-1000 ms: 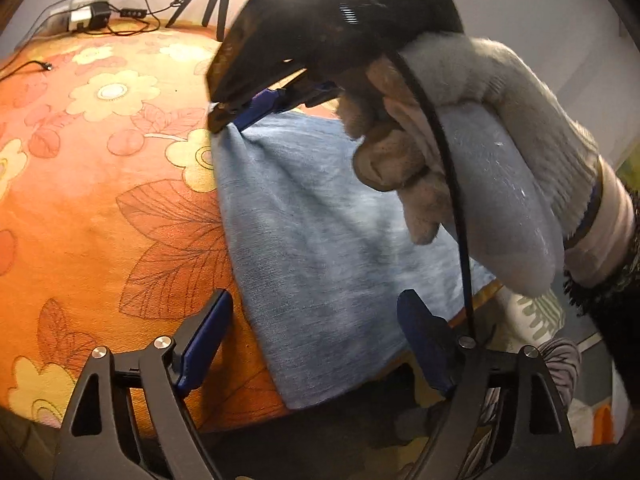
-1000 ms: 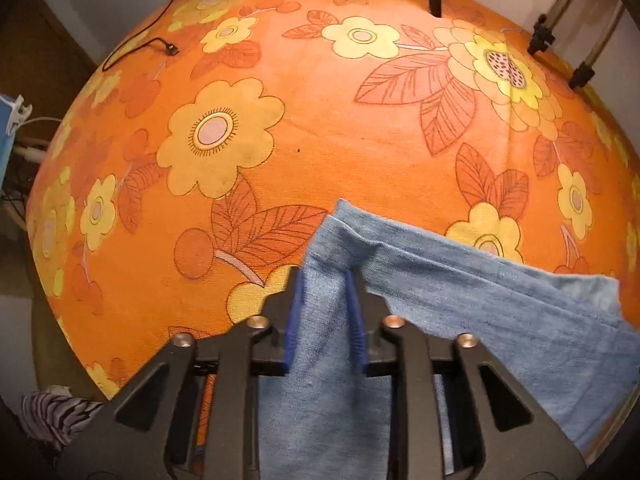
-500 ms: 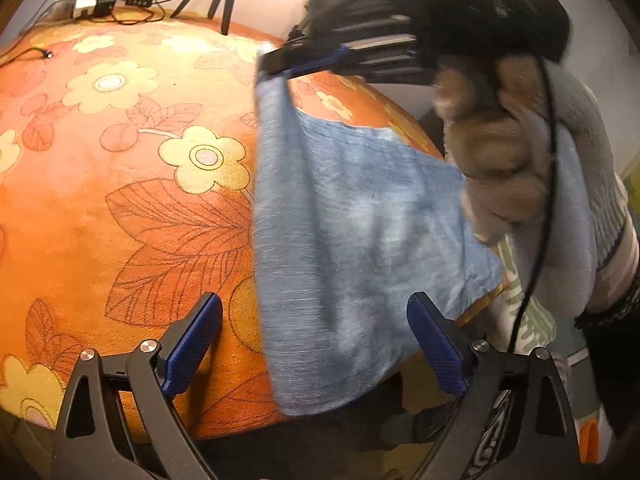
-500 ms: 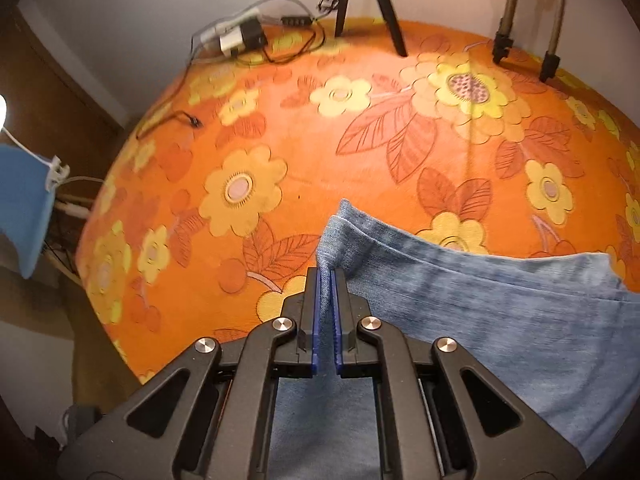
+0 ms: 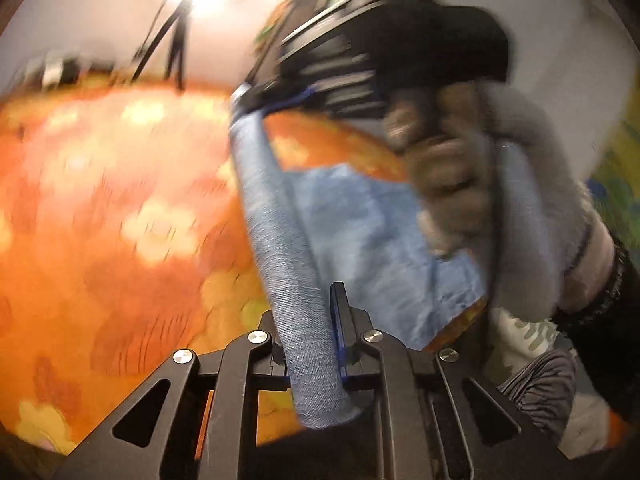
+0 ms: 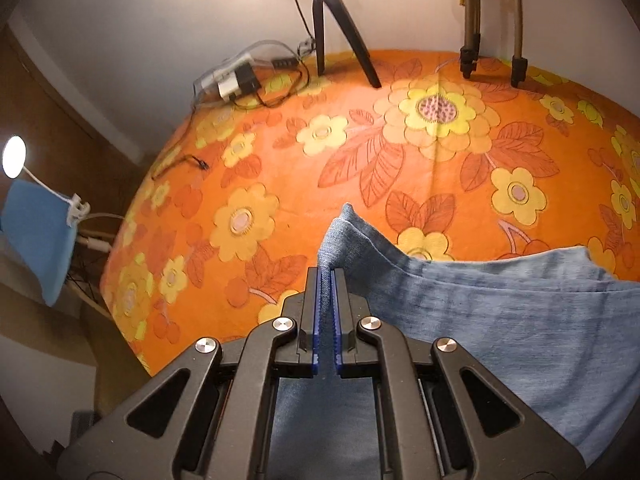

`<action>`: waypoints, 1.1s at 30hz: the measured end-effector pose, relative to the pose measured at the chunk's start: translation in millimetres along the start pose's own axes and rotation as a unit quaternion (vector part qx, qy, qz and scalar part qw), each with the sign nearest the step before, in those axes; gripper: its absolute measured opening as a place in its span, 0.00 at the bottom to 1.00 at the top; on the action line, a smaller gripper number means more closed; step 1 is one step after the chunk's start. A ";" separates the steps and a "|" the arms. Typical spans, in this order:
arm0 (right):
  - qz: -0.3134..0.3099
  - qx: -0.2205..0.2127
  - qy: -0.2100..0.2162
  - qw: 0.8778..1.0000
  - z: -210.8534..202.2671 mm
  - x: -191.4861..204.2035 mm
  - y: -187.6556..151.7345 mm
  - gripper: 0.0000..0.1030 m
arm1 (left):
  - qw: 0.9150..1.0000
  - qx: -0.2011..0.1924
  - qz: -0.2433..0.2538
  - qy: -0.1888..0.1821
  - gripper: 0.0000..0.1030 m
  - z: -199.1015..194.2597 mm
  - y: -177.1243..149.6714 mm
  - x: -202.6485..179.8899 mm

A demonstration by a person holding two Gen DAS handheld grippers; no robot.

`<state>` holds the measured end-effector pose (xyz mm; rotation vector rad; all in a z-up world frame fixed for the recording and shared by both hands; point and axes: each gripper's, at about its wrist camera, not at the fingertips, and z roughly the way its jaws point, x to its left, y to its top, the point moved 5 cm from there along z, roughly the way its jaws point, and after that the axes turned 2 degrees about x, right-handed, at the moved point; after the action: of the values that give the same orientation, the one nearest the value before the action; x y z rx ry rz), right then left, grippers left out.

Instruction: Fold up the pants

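Light blue denim pants (image 6: 480, 312) lie on the orange flowered cloth. My right gripper (image 6: 327, 312) is shut on the pants' corner and holds it lifted above the cloth. In the blurred left wrist view, my left gripper (image 5: 310, 344) is shut on the near edge of the pants (image 5: 280, 248). That edge runs taut from it up to the right gripper (image 5: 276, 100), held in a gloved hand (image 5: 480, 184).
The orange flowered cloth (image 6: 400, 140) covers the table. A black tripod (image 6: 340, 20), tan stand legs (image 6: 492, 20) and a power strip with cables (image 6: 236, 80) stand at the far edge. A blue lamp (image 6: 36, 240) is off the table's left side.
My left gripper went from open to shut on the pants' near edge. My right gripper clamped the corner and lifted it up off the cloth.
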<state>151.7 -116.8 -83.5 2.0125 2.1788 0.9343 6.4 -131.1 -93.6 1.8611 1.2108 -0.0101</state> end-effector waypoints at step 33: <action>0.193 -0.178 0.034 0.964 -185.1 -261.2 -53.0 0.05 | 0.983 0.036 0.128 -0.125 0.13 140.7 52.0 -191.8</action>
<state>70.5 -429.2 -51.0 2.2746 1.5157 1.3395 4.6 -372.2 -59.7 1.9985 0.8043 -0.1434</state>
